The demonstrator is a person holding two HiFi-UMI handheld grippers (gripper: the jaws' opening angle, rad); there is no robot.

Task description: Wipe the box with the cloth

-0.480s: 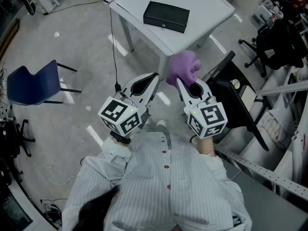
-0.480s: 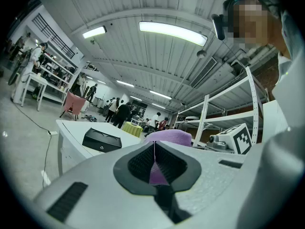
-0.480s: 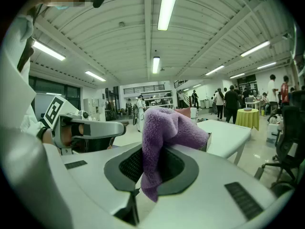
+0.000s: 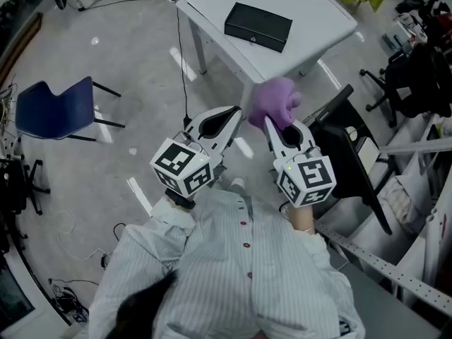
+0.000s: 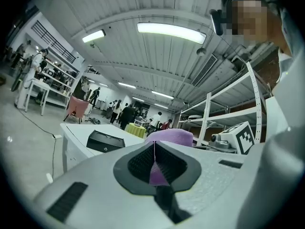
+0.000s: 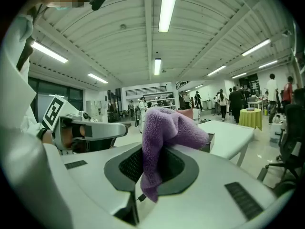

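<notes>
Right gripper (image 4: 271, 124) is clenched on the purple cloth (image 4: 274, 101), which bunches above its jaws. Left gripper (image 4: 235, 111) is closed with nothing between its jaws. Black box (image 4: 258, 26) lies on the white table (image 4: 314, 9) at 12 o'clock, well apart from both grippers.

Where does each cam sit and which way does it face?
Head view: on the person's head, looking steeply down at table and box; shows shirt, left gripper, right gripper.
Left gripper view: on left gripper, facing box and cloth across its shut fingers.
Right gripper view: on right gripper, facing its fingers clamping the cloth; left gripper alongside.
Shared: all show the cloth.
</notes>
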